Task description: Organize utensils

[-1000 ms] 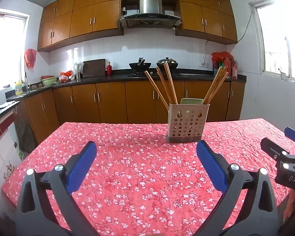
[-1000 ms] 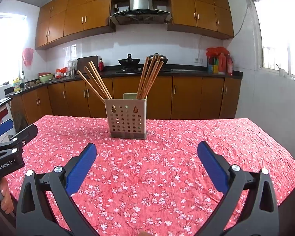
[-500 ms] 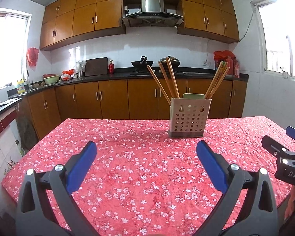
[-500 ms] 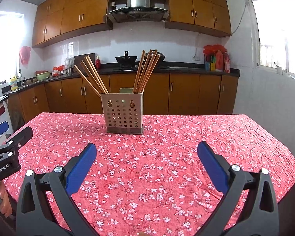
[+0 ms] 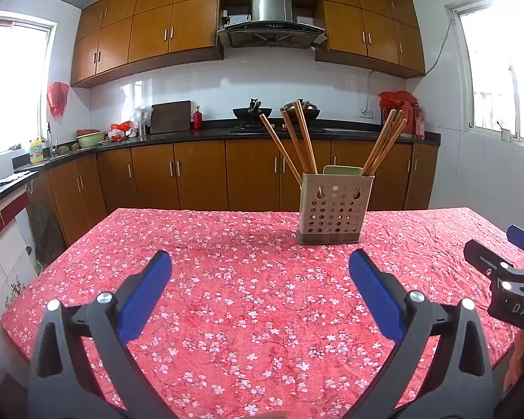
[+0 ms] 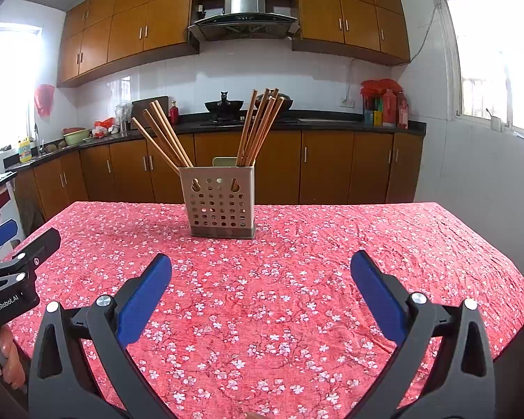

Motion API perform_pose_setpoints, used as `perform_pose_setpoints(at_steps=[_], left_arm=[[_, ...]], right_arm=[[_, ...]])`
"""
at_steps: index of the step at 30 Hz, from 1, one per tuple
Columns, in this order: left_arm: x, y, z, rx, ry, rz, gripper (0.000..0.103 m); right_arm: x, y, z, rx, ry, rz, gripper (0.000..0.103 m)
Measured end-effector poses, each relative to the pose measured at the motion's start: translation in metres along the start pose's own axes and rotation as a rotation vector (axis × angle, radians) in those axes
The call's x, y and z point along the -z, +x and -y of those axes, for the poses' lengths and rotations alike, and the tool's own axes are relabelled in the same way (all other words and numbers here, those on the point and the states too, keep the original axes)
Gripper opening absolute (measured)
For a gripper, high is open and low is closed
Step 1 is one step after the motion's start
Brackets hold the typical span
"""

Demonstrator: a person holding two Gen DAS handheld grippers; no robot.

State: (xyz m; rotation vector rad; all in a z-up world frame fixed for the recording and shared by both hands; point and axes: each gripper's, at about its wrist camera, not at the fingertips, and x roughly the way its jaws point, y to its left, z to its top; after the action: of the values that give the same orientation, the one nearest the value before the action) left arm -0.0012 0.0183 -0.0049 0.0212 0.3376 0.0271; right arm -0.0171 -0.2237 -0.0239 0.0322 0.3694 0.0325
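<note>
Left gripper (image 5: 260, 262) spread wide — only right view shows its GenRobot label.

Chopsticks (image 6: 258, 129) lower ends hidden inside holder (image 6: 220, 202); compartments indiscernible

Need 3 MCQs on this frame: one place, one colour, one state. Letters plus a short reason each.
1. Where does the utensil holder stand?
A. on the tablecloth
B. on the counter
C. in a gripper

2. Colour of the tablecloth?
A. plain blue
B. red with white flowers
C. green check

3. State of the left gripper and right gripper?
A. both shut on chopsticks
B. one shut
C. both open, holding nothing

Key:
1 A, its base rests on the cloth, chopsticks upright inside.
2 B, floral red print shows in both views.
3 C, jaws spread wide over bare cloth.
</note>
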Motion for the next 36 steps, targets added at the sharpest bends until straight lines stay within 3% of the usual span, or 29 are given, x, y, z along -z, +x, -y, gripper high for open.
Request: perform_pose_setpoints(at_steps=[36], left_arm=[[-0.0023, 0.0047, 0.0059, 0.007, -0.008, -0.013, 0.099]], right_arm=[[0.0005, 0.0004, -0.0006, -0.002, 0.008, -0.008, 0.101]])
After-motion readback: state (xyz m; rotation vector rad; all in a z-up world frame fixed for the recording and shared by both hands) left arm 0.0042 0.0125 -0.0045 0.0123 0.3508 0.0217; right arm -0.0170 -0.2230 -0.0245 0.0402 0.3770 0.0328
